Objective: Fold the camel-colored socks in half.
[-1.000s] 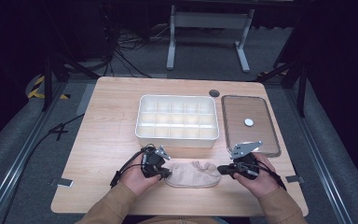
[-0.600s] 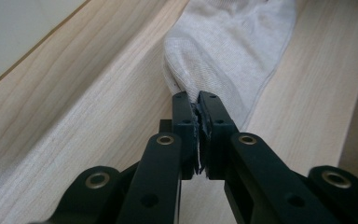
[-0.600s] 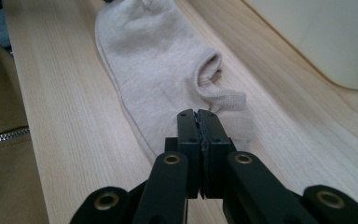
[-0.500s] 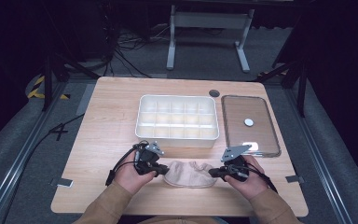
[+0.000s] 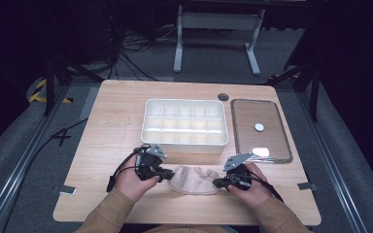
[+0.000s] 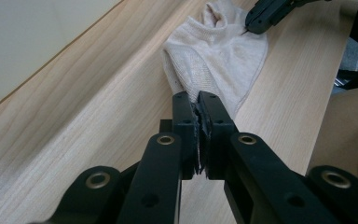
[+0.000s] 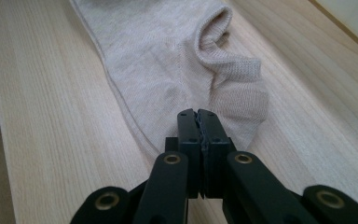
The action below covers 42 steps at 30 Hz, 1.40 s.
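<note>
A beige sock (image 5: 193,178) lies flat on the bench (image 5: 102,126) near its front edge, between the two hands. The left tool (image 5: 166,174) has its jaws closed tight on one end of the sock; in the left gripper view the fabric is pinched between the pads. The right tool (image 5: 217,183) is closed as well, its tips at the sock's other end, with the edge of the cloth caught between the jaws in the right gripper view.

Table evenly lit, surroundings dark; glare on the clear lid (image 5: 261,131).
</note>
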Each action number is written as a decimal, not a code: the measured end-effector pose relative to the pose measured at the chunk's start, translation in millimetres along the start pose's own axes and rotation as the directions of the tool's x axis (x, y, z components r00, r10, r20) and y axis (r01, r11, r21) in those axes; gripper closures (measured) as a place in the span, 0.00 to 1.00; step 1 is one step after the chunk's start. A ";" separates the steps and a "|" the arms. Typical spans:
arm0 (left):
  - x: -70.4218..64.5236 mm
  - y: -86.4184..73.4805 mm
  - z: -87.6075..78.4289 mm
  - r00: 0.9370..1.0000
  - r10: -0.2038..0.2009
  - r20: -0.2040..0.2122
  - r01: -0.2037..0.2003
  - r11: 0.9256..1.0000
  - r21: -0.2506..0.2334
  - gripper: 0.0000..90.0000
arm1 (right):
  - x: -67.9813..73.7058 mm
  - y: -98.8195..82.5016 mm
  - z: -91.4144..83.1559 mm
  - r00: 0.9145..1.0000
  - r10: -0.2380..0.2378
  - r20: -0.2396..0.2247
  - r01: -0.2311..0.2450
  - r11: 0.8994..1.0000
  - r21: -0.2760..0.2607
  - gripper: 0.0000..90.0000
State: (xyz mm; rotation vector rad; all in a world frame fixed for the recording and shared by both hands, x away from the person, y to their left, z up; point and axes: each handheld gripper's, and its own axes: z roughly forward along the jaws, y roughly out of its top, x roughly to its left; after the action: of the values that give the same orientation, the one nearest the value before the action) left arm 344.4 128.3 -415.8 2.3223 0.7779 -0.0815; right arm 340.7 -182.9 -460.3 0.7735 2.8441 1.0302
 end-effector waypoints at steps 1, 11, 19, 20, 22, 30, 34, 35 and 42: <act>-1.0 -0.3 -0.6 1.000 -0.006 0.001 0.006 1.000 -0.002 0.96 | 0.2 0.4 0.7 1.000 -0.004 0.001 0.004 1.000 -0.001 0.99; -9.6 13.6 0.2 0.999 0.026 0.032 -0.024 0.999 -0.036 0.96 | 2.8 1.1 3.6 1.000 -0.020 0.017 0.021 1.000 -0.019 0.99; -17.3 30.4 10.4 0.995 0.070 0.067 -0.067 0.997 -0.050 0.96 | 5.0 -2.6 3.8 0.999 -0.020 0.036 0.021 0.999 -0.045 0.99; -18.1 32.4 11.4 0.995 0.077 0.066 -0.073 0.996 -0.049 0.96 | 5.5 -3.0 3.7 0.999 -0.020 0.039 0.022 0.999 -0.047 0.99; -19.6 36.3 13.8 0.993 0.091 0.070 -0.087 0.995 -0.051 0.96 | 6.5 -3.9 3.5 0.999 -0.022 0.045 0.024 0.998 -0.051 0.99; -23.0 43.8 18.6 0.992 0.100 0.079 -0.096 0.994 -0.049 0.96 | 9.0 -8.3 -9.7 0.996 -0.014 0.090 0.021 0.996 -0.081 0.99; -25.8 47.3 19.5 0.990 0.114 0.082 -0.110 0.993 -0.053 0.96 | 3.4 -14.8 -3.6 0.998 0.021 0.061 -0.017 0.998 -0.057 1.00; -26.5 48.2 20.1 0.989 0.114 0.089 -0.109 0.992 -0.058 0.96 | 3.0 -14.6 -3.6 0.998 0.019 0.058 -0.016 0.998 -0.056 1.00; -29.2 53.4 25.6 0.987 0.123 0.099 -0.118 0.991 -0.058 0.96 | 3.2 -15.2 -2.5 0.998 0.012 0.060 -0.008 0.998 -0.063 1.00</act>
State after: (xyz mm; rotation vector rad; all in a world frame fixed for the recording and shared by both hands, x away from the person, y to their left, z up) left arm 353.9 65.8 -396.7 2.2906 0.5807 -0.1236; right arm 330.6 -193.0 -467.1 0.8006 2.7464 1.0720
